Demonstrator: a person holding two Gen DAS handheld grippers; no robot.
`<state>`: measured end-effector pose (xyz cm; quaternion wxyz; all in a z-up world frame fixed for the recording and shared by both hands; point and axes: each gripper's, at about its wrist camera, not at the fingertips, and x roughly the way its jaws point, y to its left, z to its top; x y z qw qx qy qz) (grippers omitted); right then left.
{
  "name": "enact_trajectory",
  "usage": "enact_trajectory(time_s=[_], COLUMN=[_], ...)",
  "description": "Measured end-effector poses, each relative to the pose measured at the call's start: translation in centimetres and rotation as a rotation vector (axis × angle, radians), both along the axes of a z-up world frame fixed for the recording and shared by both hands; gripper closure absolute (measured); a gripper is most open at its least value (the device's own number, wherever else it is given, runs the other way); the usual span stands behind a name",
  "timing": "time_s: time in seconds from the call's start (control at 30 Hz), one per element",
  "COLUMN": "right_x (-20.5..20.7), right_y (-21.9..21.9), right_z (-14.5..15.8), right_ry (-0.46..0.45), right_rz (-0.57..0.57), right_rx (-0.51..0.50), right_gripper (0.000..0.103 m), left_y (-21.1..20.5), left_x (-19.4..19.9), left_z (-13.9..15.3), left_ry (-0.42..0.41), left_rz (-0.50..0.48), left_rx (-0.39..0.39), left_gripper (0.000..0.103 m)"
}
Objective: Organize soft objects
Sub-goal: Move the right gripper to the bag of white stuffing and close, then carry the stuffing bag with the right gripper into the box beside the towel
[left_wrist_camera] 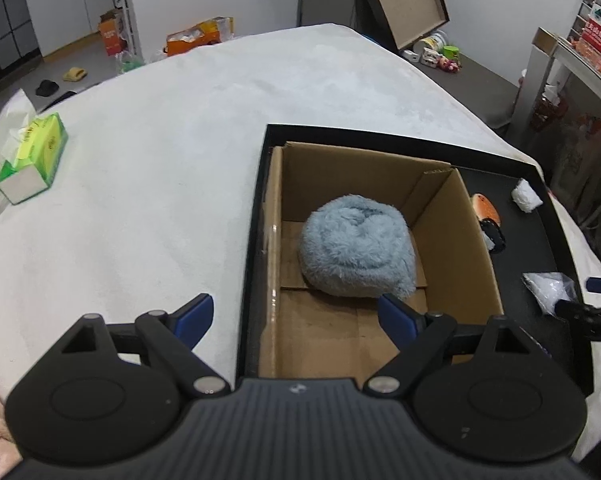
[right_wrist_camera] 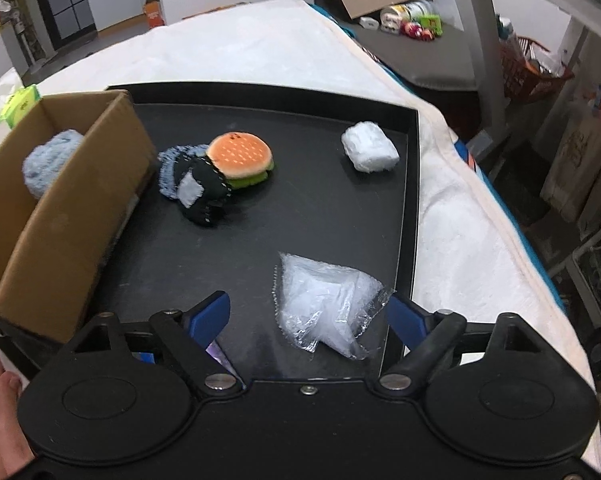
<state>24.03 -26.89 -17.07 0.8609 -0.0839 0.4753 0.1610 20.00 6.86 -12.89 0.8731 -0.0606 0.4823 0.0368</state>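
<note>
While sorting runs | right gripper (right_wrist_camera: pixel 306 318) fingers wide, straddling clear bag (right_wrist_camera: pixel 326 304) on tray (right_wrist_camera: pixel 404 200), set to pinch | left gripper (left_wrist_camera: pixel 294 318) fingers wide, empty, blue plush (left_wrist_camera: pixel 358 246) just ahead in box (left_wrist_camera: pixel 456 216)

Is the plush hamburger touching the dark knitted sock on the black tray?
Touching. The right wrist view shows the plush hamburger pressed against the dark knitted sock, with no black tray visible between them.

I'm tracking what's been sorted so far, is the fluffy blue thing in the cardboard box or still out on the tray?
In. The fluffy blue bundle rests on the cardboard box floor, walls around it.
</note>
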Motion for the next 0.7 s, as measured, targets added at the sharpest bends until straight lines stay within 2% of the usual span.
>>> enact_trajectory(time_s=[0.13, 0.23, 0.3, 0.4, 0.7], right_x=[0.8, 1.3, 1.6, 1.9, 2.0], right_y=[0.1, 0.2, 0.3, 0.3, 0.5], right_z=[-1.1, -1.9, -2.5, -3.2, -2.7], right_ry=[0.02, 0.038, 0.055, 0.061, 0.051], right_rz=[-0.011, -0.022, -0.03, -0.051, -0.058], right_rx=[-0.005, -0.008, -0.018, -0.034, -0.022], right_gripper=[0.02, 0.026, 0.036, 0.049, 0.062], left_y=[0.6, 1.0, 1.0, 0.6, 0.7], left_x=[0.2, 0.4, 0.4, 0.5, 0.5], left_z=[-0.4, -0.7, -0.8, -1.0, -1.2], left_ry=[0.016, 0.025, 0.032, 0.035, 0.035], left_rz=[0.024, 0.036, 0.028, 0.008, 0.0], left_rx=[-0.029, -0.032, -0.034, 0.015, 0.0], left_gripper=[0.015, 0.015, 0.015, 0.015, 0.015])
